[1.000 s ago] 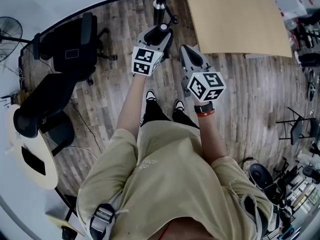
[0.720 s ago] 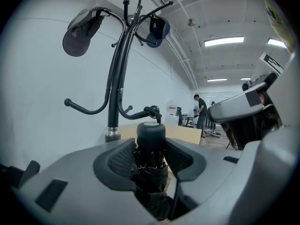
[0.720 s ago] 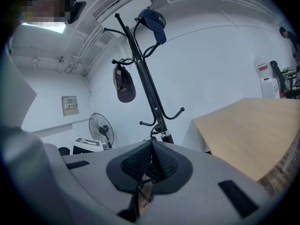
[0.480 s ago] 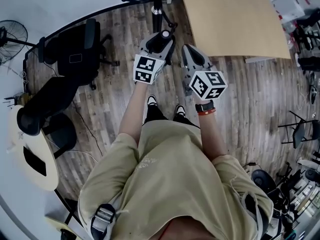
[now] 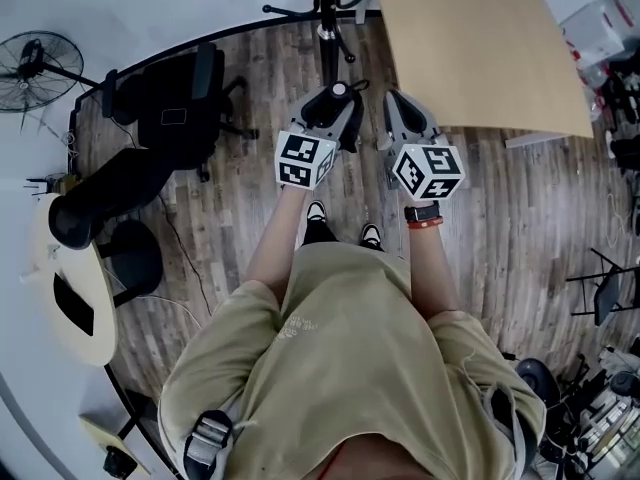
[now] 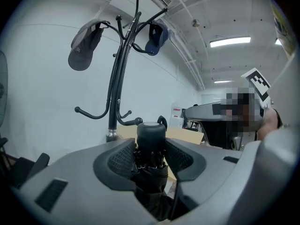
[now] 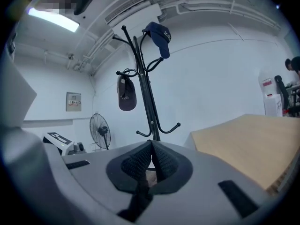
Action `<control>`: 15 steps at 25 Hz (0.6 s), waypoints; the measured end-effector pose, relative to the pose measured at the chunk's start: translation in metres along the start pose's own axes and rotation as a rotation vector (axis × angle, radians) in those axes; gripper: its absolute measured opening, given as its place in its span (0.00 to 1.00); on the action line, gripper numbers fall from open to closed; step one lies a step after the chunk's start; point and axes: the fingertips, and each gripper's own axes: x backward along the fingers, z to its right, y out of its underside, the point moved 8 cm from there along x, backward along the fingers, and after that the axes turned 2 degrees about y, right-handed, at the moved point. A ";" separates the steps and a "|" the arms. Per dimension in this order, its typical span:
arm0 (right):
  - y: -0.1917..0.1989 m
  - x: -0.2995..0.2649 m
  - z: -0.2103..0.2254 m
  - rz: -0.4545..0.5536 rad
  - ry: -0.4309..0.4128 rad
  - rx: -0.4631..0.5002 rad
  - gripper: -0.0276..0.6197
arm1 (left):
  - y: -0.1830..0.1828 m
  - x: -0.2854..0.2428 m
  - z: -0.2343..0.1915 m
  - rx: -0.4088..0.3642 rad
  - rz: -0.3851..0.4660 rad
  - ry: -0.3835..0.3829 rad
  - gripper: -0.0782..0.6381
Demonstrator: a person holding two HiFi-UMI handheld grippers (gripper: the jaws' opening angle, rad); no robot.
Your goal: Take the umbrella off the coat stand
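**pegwatcher:** ok so where's the umbrella point(image 6: 151, 134) at? on the rack or not?

**tong_guy:** nope, it's off the hooks. It's folded up, black, and sits upright in the left tongs point(image 6: 150, 150). Both ribbed pads press on it just under the round cap, so they stand fairly wide around the bundle. The coat stand point(image 6: 116, 78) is behind it, a clear gap away, nothing touching.

**pegwatcher:** and the other hand?

**tong_guy:** the right tongs point(image 7: 151, 146) are closed, pad tips meeting, and I see nothing between them. They're just beside the left ones, both held out in front of the person's chest and aimed toward the stand.

**pegwatcher:** anything left on the stand?

**tong_guy:** two caps up top: a grey cap point(image 6: 83, 48) on one upper hook and a navy cap point(image 6: 156, 37) on another. The lower hooks look bare.

**pegwatcher:** what's around it?

**tong_guy:** wood plank floor point(image 5: 520, 228). There's a tan desk point(image 5: 470, 38) to the right of the stand, a black office chair point(image 5: 165, 103) off to the left, and a standing fan point(image 7: 99, 130) by the white wall.
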 end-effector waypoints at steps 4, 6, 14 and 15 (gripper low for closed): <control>-0.003 0.012 0.007 0.010 -0.005 0.042 0.07 | -0.001 0.019 0.019 0.051 -0.010 -0.084 0.40; -0.004 0.019 0.010 0.015 -0.015 0.048 0.07 | -0.004 0.030 0.027 0.068 -0.001 -0.123 0.40; -0.003 0.042 0.016 0.000 -0.046 0.098 0.07 | -0.025 0.068 0.045 0.062 0.060 -0.273 0.40; -0.003 0.045 0.016 -0.002 -0.048 0.100 0.07 | -0.027 0.071 0.047 0.063 0.067 -0.290 0.40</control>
